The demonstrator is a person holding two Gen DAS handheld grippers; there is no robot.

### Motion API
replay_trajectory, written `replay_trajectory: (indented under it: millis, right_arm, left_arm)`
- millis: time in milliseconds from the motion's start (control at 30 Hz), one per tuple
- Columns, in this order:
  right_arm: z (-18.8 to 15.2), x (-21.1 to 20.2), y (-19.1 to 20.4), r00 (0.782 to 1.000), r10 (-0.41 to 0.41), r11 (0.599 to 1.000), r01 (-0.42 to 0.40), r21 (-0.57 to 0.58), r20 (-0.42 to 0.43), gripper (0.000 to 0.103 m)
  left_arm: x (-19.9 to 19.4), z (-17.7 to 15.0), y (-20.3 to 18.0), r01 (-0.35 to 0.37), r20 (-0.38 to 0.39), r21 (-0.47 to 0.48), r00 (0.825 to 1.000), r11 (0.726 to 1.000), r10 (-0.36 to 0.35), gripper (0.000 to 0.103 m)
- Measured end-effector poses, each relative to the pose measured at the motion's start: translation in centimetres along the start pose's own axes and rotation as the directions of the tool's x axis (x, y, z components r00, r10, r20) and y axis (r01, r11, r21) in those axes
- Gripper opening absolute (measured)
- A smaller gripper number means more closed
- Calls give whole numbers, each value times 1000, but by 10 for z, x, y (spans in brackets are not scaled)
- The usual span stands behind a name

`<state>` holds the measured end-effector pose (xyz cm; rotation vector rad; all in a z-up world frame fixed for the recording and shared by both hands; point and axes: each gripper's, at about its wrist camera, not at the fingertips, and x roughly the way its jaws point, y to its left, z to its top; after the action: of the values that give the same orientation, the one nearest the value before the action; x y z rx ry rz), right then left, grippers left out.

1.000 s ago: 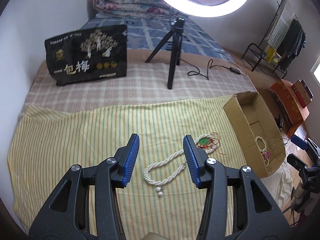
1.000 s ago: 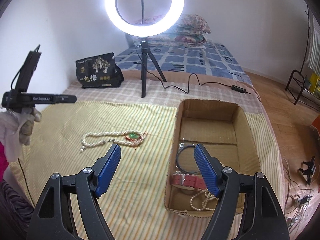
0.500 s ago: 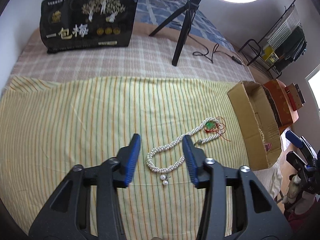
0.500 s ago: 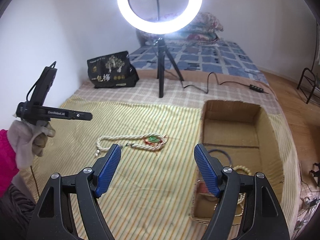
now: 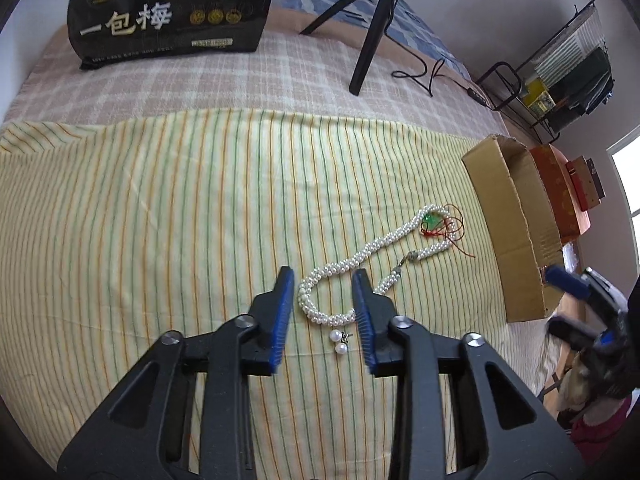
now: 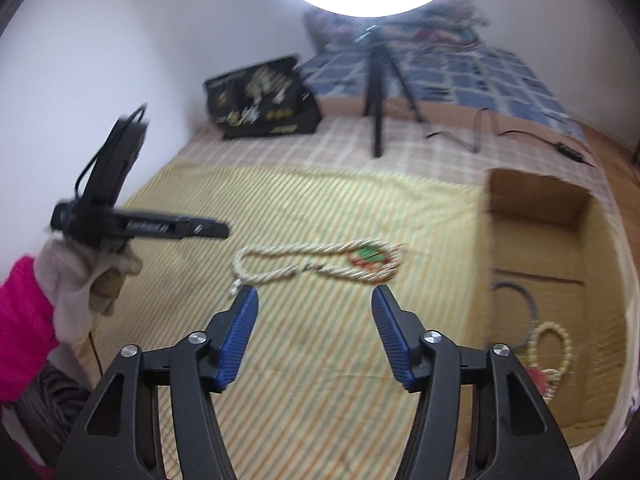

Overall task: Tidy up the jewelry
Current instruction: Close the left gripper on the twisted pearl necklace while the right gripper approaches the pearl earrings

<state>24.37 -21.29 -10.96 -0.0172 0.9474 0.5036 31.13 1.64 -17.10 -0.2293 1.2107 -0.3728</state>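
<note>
— Which step are we on?

— We judge it to be the pick-up of the pearl necklace [image 5: 362, 254]. Our left tool [image 5: 323, 280] has its blue pads apart, one on each side of the necklace's near loop, and holds nothing. Whether the pads already touch the striped sheet [image 5: 160, 220] we cannot tell.

— And where does the necklace lie?

— On the striped sheet spread over the bed, toward its right edge, near the cardboard box [image 5: 516, 236] but apart from it. Two loose pearls [image 5: 338, 342] dangle at the near end, just below the loop between our pads.

— Which way does it run?

— In the left wrist view its long axis goes from the doubled-over loop at our pads up and to the right, ending at the green pendant [image 5: 433, 220] and its red cord, the end closest to the box. The clasp [image 5: 410, 257] sits partway along the lower strand.

— What does the next move call for?

— We think closing the pads squarely across the twisted strands at the loop, then lifting slowly; the strand is limp and will trail, and the pendant cord may drag along with it.

— And our right tool [image 6: 313, 294]?

— Spread open and empty, held above the sheet with the necklace ahead of it. That view is blurred. The box to its right already holds a bead bracelet [image 6: 554, 346] and a dark ring-shaped piece we cannot identify.
</note>
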Motion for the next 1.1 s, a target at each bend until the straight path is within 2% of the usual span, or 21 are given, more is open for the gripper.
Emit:
replay_trajectory:
  millis: [133, 400, 533, 733, 1100]
  right_arm:
    - [-5, 16, 23, 998, 36, 998, -39, -52, -47, 35]
    - [-17, 57, 60, 983, 120, 982, -138, -130, -136, 23]
    - [-20, 75, 71, 978, 129, 977, -154, -148, -166, 21]
    - [-21, 101, 81, 975, 128, 977, -155, -144, -183, 21]
    - [-14, 123, 82, 977, 100, 986, -123, -114, -188, 21]
  left_arm:
    - [10, -2, 4, 11, -29, -2, 1000, 1000, -11, 27]
    - [33, -6, 8, 34, -90, -4, 995, 999, -34, 22]
    - [44, -7, 10, 25, -111, 10, 994, 1000, -24, 21]
    - [50, -4, 14, 29, -107, 18, 994, 999, -27, 10]
    - [50, -4, 17, 43, -96, 29, 995, 999, -40, 8]
